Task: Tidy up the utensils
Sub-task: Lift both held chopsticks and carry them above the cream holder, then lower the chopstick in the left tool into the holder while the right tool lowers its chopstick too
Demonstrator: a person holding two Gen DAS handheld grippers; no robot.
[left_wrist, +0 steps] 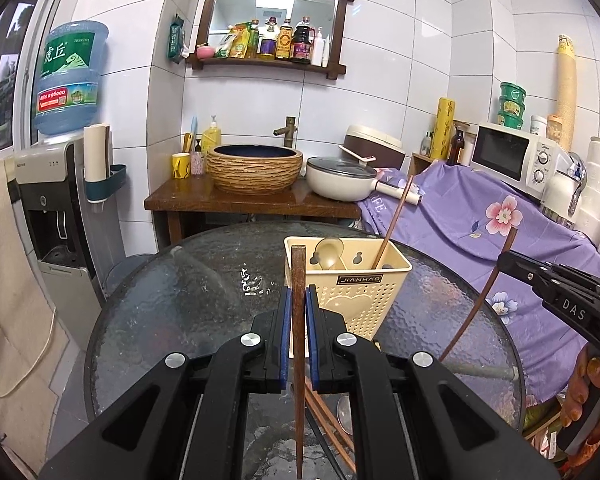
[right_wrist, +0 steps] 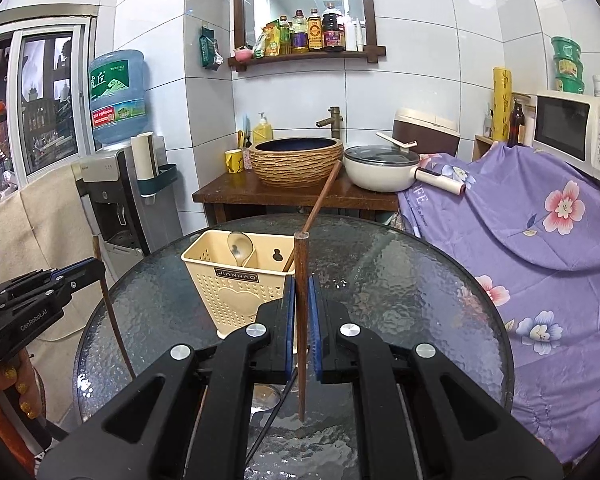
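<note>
My left gripper [left_wrist: 299, 294] is shut on a brown wooden chopstick [left_wrist: 299, 360], held upright in front of the beige perforated utensil holder [left_wrist: 352, 292]. The holder contains a spoon [left_wrist: 329, 254] and one slanted chopstick [left_wrist: 394, 220]. My right gripper [right_wrist: 301, 282] is likewise shut on an upright chopstick [right_wrist: 301, 340], just right of the holder [right_wrist: 236, 288]. Each gripper appears in the other's view: the right gripper [left_wrist: 504, 260] with its chopstick [left_wrist: 474, 308], the left gripper [right_wrist: 96, 268] with its own [right_wrist: 114, 320]. More chopsticks [left_wrist: 328, 416] and a spoon [right_wrist: 266, 396] lie on the glass below.
The holder stands on a round textured glass table [right_wrist: 400, 300]. Behind it is a wooden stand with a woven basin [left_wrist: 254, 168] and a white lidded pan [left_wrist: 340, 178]. A purple floral cloth [right_wrist: 540, 240] covers the right side; a water dispenser [left_wrist: 52, 208] stands left.
</note>
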